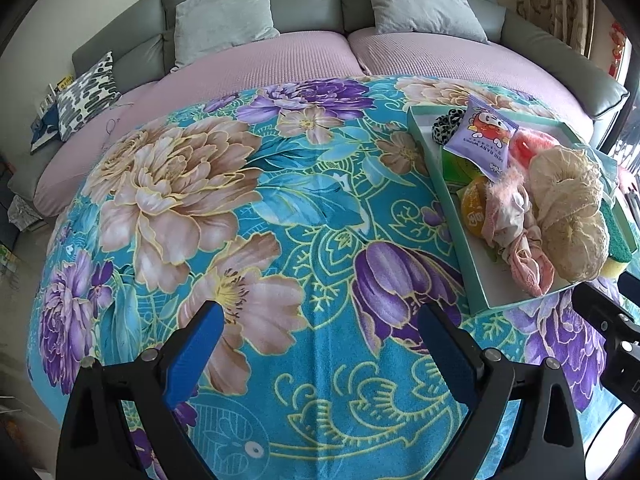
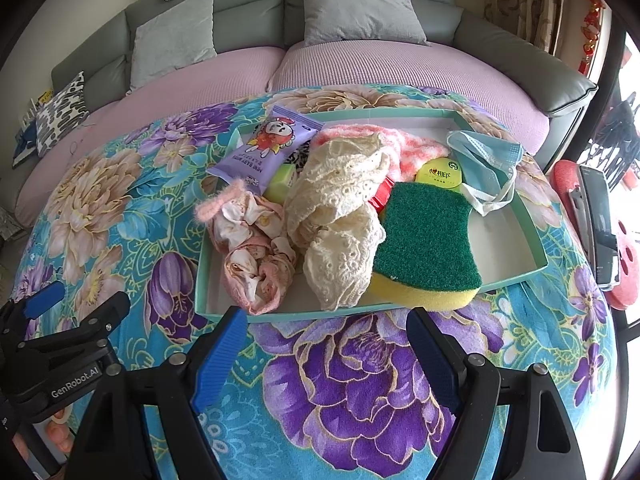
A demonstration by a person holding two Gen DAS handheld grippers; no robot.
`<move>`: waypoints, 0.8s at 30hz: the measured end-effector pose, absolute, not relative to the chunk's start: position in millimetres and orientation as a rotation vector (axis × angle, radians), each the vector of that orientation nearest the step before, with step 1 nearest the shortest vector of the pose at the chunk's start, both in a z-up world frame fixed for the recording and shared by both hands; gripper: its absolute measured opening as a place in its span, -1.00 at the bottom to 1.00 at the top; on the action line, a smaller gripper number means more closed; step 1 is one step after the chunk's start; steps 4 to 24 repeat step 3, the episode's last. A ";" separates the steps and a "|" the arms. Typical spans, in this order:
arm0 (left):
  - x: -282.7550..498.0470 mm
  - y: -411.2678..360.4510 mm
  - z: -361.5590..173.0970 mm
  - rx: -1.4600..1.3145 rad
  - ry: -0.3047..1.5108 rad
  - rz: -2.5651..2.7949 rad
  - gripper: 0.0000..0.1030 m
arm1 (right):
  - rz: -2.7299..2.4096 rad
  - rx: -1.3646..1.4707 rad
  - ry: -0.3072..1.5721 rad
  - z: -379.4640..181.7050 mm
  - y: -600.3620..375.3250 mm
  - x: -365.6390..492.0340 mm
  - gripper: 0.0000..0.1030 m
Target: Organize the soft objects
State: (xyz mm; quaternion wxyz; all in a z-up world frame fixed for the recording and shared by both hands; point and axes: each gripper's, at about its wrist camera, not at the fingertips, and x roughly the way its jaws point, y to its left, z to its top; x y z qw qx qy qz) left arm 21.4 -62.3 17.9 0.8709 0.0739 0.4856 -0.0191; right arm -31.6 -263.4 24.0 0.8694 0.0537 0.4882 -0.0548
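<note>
A shallow teal tray (image 2: pixel 516 248) lies on the flowered blanket (image 2: pixel 352 392) and holds a heap of soft things. In it are a cream lace cloth (image 2: pixel 340 216), a pink crumpled cloth (image 2: pixel 252 256), a green-and-yellow sponge (image 2: pixel 428 248), a purple wipes packet (image 2: pixel 268 148), a blue face mask (image 2: pixel 480 164) and a pink fluffy cloth (image 2: pixel 400 144). My right gripper (image 2: pixel 326 344) stands open just in front of the tray's near rim, nothing between its fingers. My left gripper (image 1: pixel 320 336) is open over bare blanket (image 1: pixel 248 208), left of the tray (image 1: pixel 480 280).
A grey sofa with a lilac seat cover (image 2: pixel 360 68) and cushions (image 2: pixel 360 12) runs behind the blanket. A patterned cushion (image 1: pixel 86 94) lies at the far left. A phone (image 2: pixel 600 216) on a red object sits at the right edge. A yellow round tin (image 2: pixel 438 174) is in the tray.
</note>
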 end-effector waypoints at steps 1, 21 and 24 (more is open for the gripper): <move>20.7 -62.6 18.7 0.156 1.010 -0.038 0.89 | -0.114 0.112 1.021 23.9 -263.7 -31.9 0.64; 20.3 -61.4 19.5 0.145 1.009 -0.047 0.89 | -0.114 0.113 1.020 24.2 -263.3 -31.8 0.64; 20.3 -61.4 19.5 0.145 1.009 -0.047 0.89 | -0.114 0.113 1.020 24.2 -263.3 -31.8 0.64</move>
